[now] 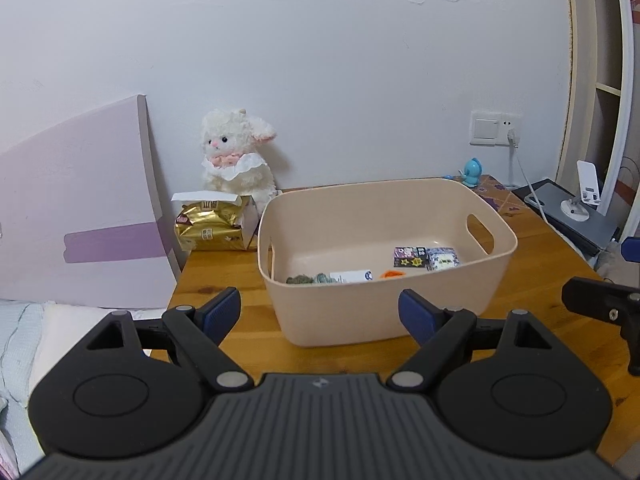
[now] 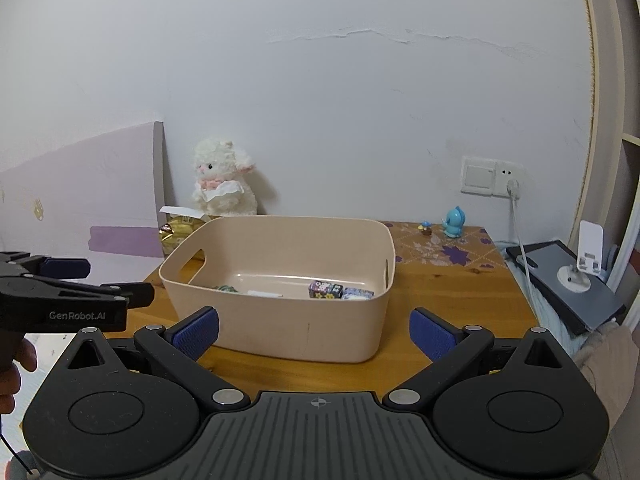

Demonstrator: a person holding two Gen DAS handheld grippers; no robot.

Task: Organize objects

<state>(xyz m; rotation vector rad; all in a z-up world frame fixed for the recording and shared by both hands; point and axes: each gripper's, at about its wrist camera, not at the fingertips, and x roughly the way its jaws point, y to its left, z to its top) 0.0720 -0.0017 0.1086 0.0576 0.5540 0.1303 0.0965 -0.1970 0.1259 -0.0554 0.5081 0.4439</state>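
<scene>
Both tools wait low at the near edge of the wooden table [image 1: 528,280]. The left gripper [image 1: 320,316] is spread wide with nothing between its blue pads; the right gripper [image 2: 314,334] is just as wide and just as empty. Straight ahead stands the beige storage bin [image 1: 384,312], with small printed boxes [image 1: 426,258], a white card [image 1: 352,276] and something green [image 1: 308,279] lying on its floor. Risk here: a reach over that tall near wall could clip the rim and shove the light bin. Further back, the gold tissue pack [image 1: 212,230], white plush lamb [image 1: 236,160] and blue figurine [image 2: 454,223] remain outside; a careless grab could tip the figurine over.
</scene>
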